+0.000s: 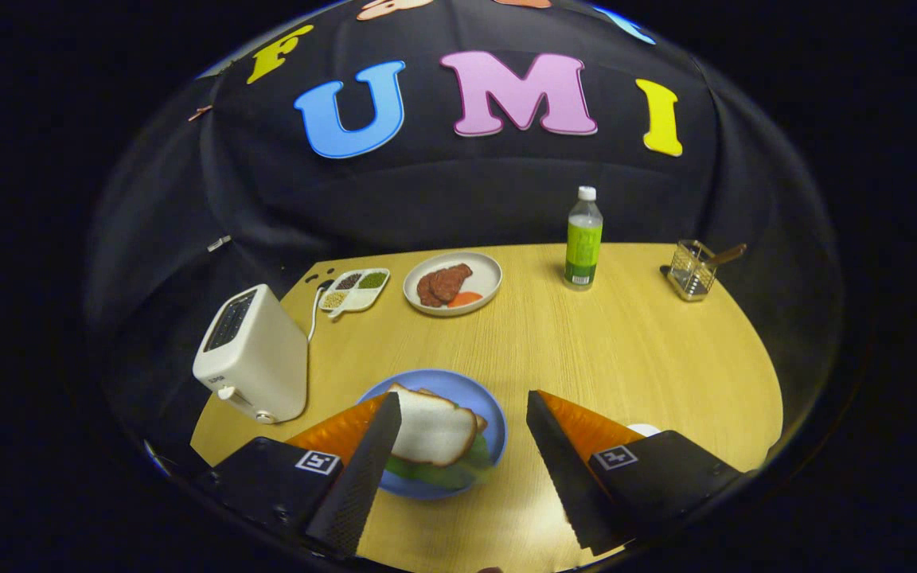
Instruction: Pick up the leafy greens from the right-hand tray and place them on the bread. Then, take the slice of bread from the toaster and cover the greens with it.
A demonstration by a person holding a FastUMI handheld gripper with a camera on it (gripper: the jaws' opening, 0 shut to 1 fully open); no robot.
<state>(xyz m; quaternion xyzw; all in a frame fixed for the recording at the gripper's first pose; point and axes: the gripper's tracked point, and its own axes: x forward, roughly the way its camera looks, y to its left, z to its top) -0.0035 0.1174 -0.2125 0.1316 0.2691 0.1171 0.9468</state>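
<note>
White bread (432, 430) flat atop greens (442, 474), fingers (363, 469) apart.

My one camera rode on the gripper (458, 430), looking forward and down along its two spread fingers (363, 469) from above the table's (626, 350) near edge. It sat close over the blue plate (494, 418). The toaster (255, 354), bottle (583, 239) and booth wall lay farther ahead, bowed by the fisheye lens.
</note>
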